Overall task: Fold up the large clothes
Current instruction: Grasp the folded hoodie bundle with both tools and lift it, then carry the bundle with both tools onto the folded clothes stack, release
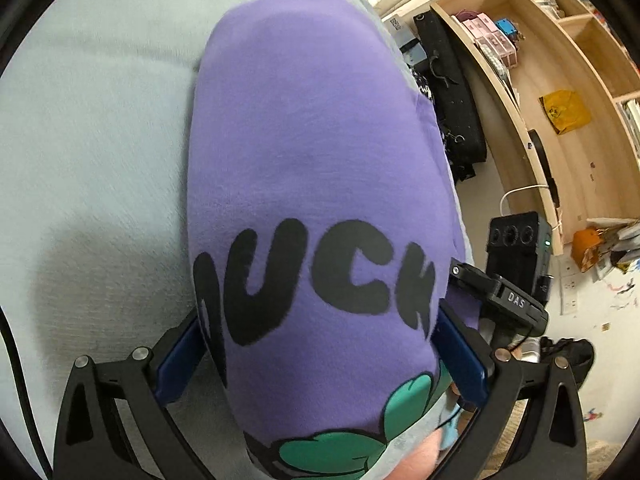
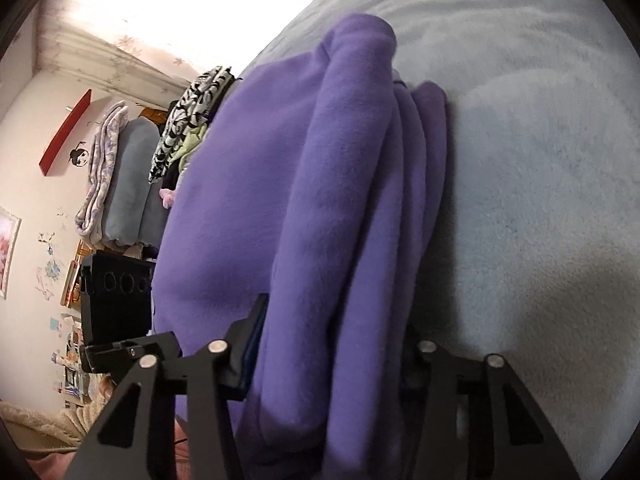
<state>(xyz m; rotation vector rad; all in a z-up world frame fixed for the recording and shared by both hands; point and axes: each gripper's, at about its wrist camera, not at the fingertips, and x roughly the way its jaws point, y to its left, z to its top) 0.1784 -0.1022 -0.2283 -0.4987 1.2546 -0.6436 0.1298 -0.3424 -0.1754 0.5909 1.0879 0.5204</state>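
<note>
Mid-fold, seemingly: purple sweatshirt (image 1: 312,168) bundled thick on the pale blanket (image 1: 92,128), left gripper (image 1: 320,352) and right gripper (image 2: 328,356) both pinching it; next, probably lay it flat and square, then release.

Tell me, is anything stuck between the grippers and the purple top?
Nothing visible is. The purple top lies directly between the left gripper fingers, and its folded layers sit between the right gripper fingers, on the pale blue blanket.
</note>
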